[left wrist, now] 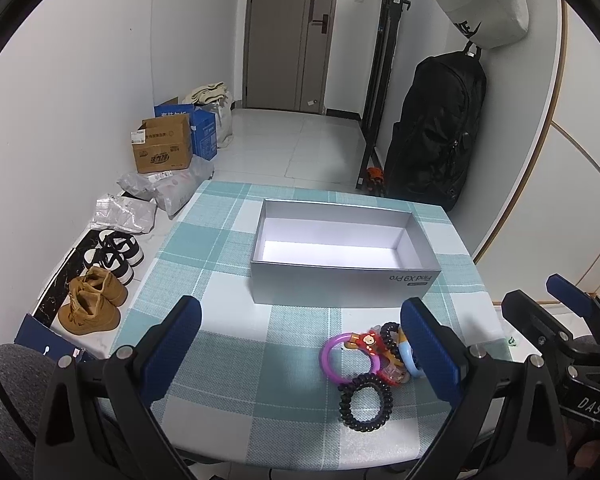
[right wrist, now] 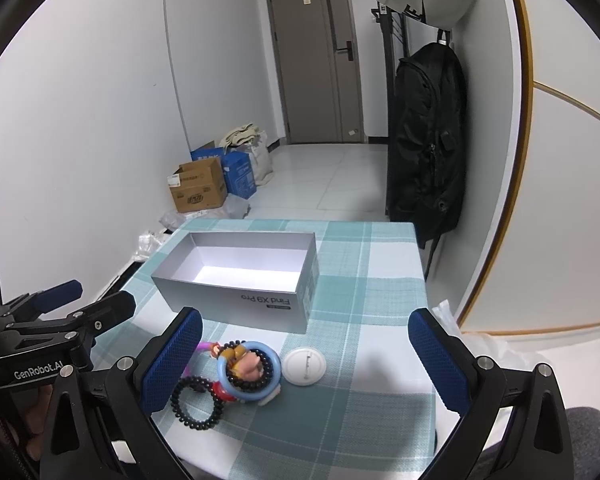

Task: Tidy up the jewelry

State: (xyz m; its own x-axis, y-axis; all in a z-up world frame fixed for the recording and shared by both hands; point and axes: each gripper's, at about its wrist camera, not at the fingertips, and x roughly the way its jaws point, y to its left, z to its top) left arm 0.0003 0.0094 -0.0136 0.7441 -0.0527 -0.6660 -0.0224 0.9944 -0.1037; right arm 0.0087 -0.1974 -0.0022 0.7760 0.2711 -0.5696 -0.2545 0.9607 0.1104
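Task looks unstarted, judging by the layout: the box [left wrist: 342, 240] sits open at the far middle of the table [left wrist: 220, 208], and its white floor shows bare in both views, nothing inside. All the jewelry is in one heap near the front edge, just this side of the box, not touching it. Heap contents: a purple ring [left wrist: 346, 356], a black coil band [left wrist: 365, 403] nearest the edge, a second dark coil [left wrist: 390, 334] farther back, a blue ring [right wrist: 249, 372] with a black bead bracelet [right wrist: 256, 378] lying over a small cartoon figure [right wrist: 246, 364], and a red charm [left wrist: 367, 340]. They overlap, so pulling one may drag its neighbours. A white round badge [right wrist: 305, 365] lies face down just right of the heap, touching or nearly touching the blue ring; can't tell which. Left gripper [left wrist: 300, 350] hangs above the near table with its fingers spread wide, nothing between them; its right finger [left wrist: 428, 354] is over the heap's right side. Right gripper [right wrist: 306, 366] is likewise spread wide and empty, with the heap by its left finger [right wrist: 172, 364] and the badge roughly centred in the gap. Left to do: everything, each piece into the box. Badge looks like the easiest first pick for the right gripper; it lies flat, so the grip has to catch its rim.
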